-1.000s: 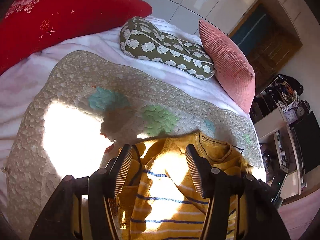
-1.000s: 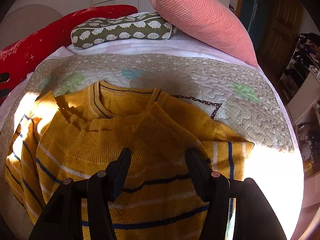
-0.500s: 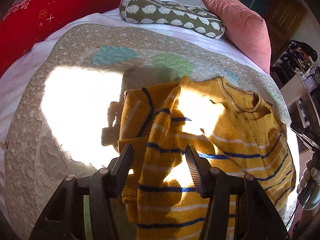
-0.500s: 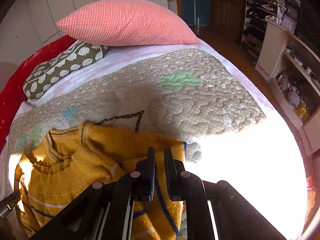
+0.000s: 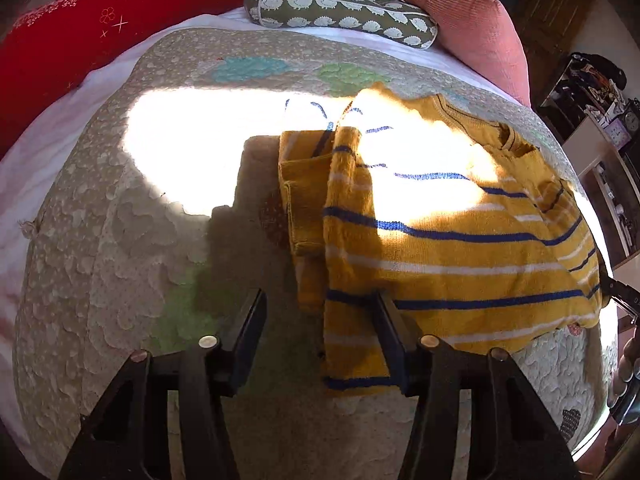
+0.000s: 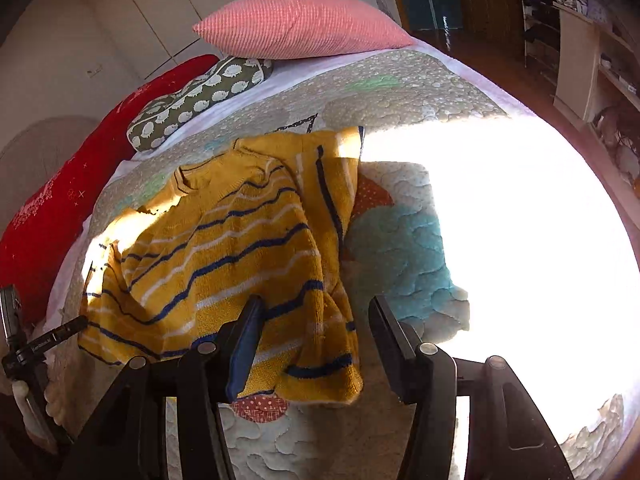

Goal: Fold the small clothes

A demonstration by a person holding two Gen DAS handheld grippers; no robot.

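Note:
A small yellow sweater (image 5: 440,240) with blue and white stripes lies on the quilted bedspread (image 5: 120,260), its sleeves folded in over the body. In the right wrist view the sweater (image 6: 224,248) spreads left of centre. My left gripper (image 5: 320,320) is open and empty, just above the sweater's near left edge. My right gripper (image 6: 316,328) is open and empty, with the sweater's near right corner lying between its fingers.
A red pillow (image 5: 80,32), a green patterned bolster (image 5: 340,12) and a pink cushion (image 5: 460,20) line the head of the bed. Shelves and furniture (image 6: 592,40) stand beyond the right bed edge. Bright sunlight washes out part of the bedspread (image 6: 520,240).
Both grippers have pulled back from the sweater. The right gripper, shut half a second ago, is now open. The sleeves now lie folded over the body.

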